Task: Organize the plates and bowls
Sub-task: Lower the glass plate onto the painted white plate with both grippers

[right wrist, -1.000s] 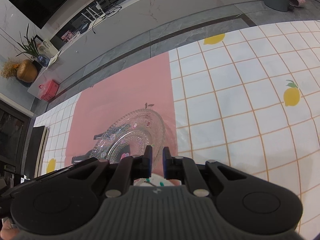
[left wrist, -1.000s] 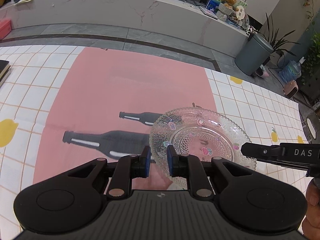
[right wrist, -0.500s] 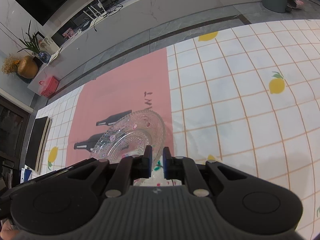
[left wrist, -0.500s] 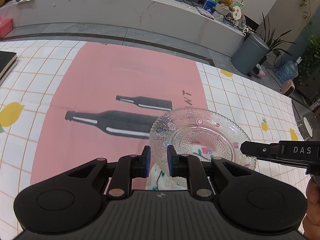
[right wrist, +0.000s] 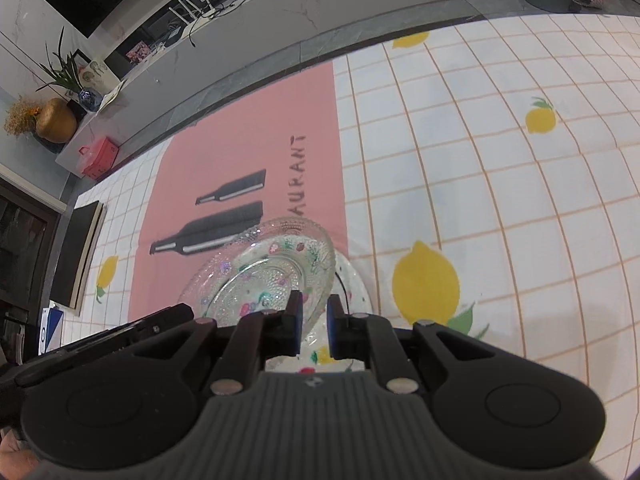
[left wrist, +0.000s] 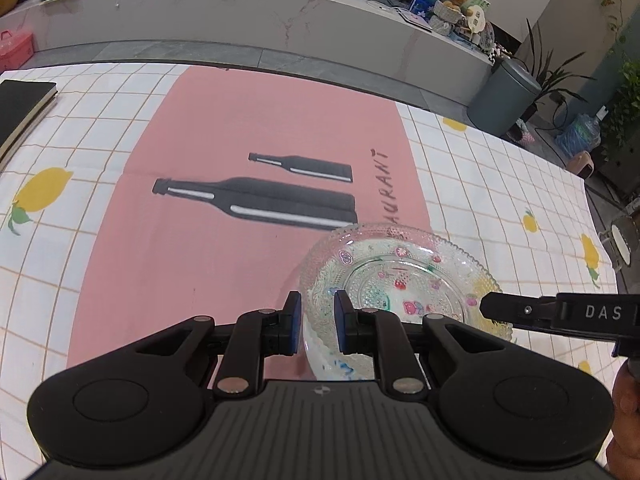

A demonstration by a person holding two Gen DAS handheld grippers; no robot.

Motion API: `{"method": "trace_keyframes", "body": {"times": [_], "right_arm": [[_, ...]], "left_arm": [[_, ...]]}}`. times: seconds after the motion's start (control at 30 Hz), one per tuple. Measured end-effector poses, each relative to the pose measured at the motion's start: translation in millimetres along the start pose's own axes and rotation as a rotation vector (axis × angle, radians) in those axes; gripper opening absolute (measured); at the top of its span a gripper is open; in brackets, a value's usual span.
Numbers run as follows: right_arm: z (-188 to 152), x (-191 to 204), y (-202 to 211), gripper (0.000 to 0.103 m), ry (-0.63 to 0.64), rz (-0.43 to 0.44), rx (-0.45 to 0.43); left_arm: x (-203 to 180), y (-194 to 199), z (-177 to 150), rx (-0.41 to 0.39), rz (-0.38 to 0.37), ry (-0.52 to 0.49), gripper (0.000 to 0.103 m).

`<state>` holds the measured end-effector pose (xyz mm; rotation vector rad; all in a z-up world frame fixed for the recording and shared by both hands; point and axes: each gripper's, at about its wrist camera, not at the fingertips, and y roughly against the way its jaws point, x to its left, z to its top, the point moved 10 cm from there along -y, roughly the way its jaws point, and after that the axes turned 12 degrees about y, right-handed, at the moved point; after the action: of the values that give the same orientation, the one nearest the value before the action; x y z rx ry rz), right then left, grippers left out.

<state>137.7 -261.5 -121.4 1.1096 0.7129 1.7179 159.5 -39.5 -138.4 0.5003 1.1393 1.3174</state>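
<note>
A clear glass plate (left wrist: 400, 276) with beaded relief and small coloured flower prints hangs just above the table, held at two sides. My left gripper (left wrist: 316, 320) is shut on its near left rim. My right gripper (right wrist: 312, 320) is shut on the opposite rim, and its black fingertip (left wrist: 490, 305) shows at the plate's right side. In the right wrist view the glass plate (right wrist: 260, 276) is tilted, and under it lies a white plate (right wrist: 356, 284) with coloured prints. The left gripper's arm (right wrist: 172, 314) enters from the lower left.
A pink placemat (left wrist: 240, 120) printed with two black bottles covers the table's middle, on a white checked cloth with lemons (right wrist: 424, 280). A black book (left wrist: 20, 108) lies at the far left. A round glass object (left wrist: 624, 244) sits at the right edge.
Both grippers have carried the glass plate off the bottle print toward the mat's right edge. It now hangs over the white printed plate. Both grips look unchanged.
</note>
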Motion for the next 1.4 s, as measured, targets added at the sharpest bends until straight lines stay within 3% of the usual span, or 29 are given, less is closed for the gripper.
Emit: {"method": "trace_keyframes", "body": {"times": [0.67,1.1,1.4], "right_arm": [[-24.3,-14.4,-15.0,0.010,0.011,-0.051,0.083],[-27.2,-9.6,-21.3,0.012,0.093,-0.100,0.111],[-26.9,-10.1,-21.4,0.013,0.095,-0.101,0.116]], "left_arm": [[-2.2,-12.2,-26.2,0.057,0.017,-0.056,0.019],[-6.7,-13.8,-26.5,0.042,0.044,-0.104,0.019],[-1.7,-14.9,-22.6,0.064,0.011,-0.054,0.019]]}}
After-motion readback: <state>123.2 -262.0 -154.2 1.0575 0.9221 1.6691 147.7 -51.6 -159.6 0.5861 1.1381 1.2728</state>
